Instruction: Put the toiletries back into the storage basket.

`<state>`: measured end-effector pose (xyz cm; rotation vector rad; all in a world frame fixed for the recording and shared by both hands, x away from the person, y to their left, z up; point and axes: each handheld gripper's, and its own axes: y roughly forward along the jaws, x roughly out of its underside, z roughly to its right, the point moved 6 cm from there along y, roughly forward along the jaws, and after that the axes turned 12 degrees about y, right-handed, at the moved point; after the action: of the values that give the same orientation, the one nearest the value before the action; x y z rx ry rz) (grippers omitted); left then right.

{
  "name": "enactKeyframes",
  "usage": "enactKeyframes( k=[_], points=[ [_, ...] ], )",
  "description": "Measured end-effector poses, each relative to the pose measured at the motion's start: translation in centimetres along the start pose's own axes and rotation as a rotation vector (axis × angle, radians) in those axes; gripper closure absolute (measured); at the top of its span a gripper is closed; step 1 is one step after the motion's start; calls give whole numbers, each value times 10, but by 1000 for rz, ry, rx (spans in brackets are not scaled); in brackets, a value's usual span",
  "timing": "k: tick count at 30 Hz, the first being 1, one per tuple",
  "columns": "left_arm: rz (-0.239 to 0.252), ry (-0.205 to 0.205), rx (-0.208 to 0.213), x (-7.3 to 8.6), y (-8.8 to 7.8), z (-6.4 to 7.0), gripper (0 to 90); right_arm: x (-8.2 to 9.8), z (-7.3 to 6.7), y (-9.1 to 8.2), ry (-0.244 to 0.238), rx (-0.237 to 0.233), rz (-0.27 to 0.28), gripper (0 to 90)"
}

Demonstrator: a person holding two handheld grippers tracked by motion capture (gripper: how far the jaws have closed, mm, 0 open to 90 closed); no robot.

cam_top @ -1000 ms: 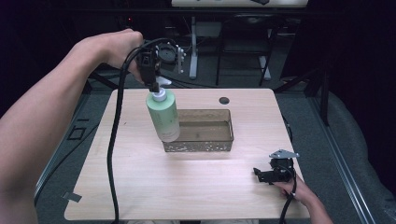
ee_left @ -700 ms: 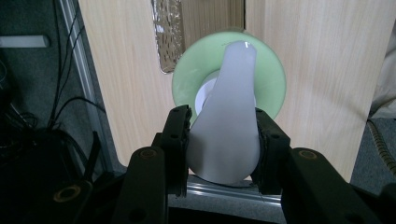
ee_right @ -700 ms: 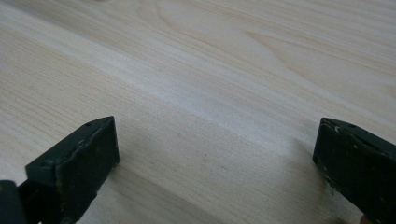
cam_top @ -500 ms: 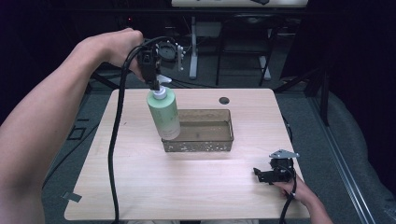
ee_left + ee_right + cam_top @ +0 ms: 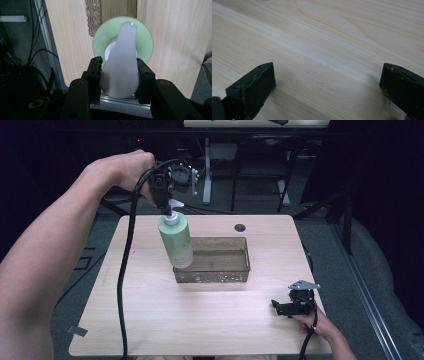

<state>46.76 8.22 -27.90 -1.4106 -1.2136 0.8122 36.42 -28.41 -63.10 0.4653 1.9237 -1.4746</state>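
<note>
Your left gripper (image 5: 166, 202) is up in the air over the far left part of the desk (image 5: 150, 320), clamped on the white pump head (image 5: 121, 72) of the green bottle (image 5: 176, 240). In the left gripper view both black jaws press against the sides of that pump head, with the spout pointing away from the camera over the bottle's pale green shoulder. The bottle hangs below the gripper, tilted a little, its base off the desk. In the high view its lower end overlaps the far left corner of the clear tray (image 5: 240, 270); whether it touches the rim, you can't tell from here.

That tray sits near the middle of the desk, a touch toward the far edge, long side running left to right, with a row of small holes along its near wall. A dark round hole (image 5: 240, 227) lies in the desk just beyond it, by the far edge.

Your right gripper (image 5: 285, 308) is low at the near right corner of the desk, your hand (image 5: 320, 325) behind it. Its jaws stand wide apart with nothing but bare wood grain between them in the right gripper view. The black cable (image 5: 122, 285) from the left gripper drops down across the left side of the desk.
</note>
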Motion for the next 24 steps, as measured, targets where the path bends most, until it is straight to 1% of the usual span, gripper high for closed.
enactKeyframes(
  k=[8, 10, 24],
  points=[
    [-8, -4, 5, -1, 2, -3, 632, 0, 0, 0, 0, 0, 0, 0],
    [-14, 2, 3, -1, 2, -4, 632, 0, 0, 0, 0, 0, 0, 0],
    [-15, -11, 6, -2, 9, -10, 632, 0, 0, 0, 0, 0, 1, 0]
  ],
)
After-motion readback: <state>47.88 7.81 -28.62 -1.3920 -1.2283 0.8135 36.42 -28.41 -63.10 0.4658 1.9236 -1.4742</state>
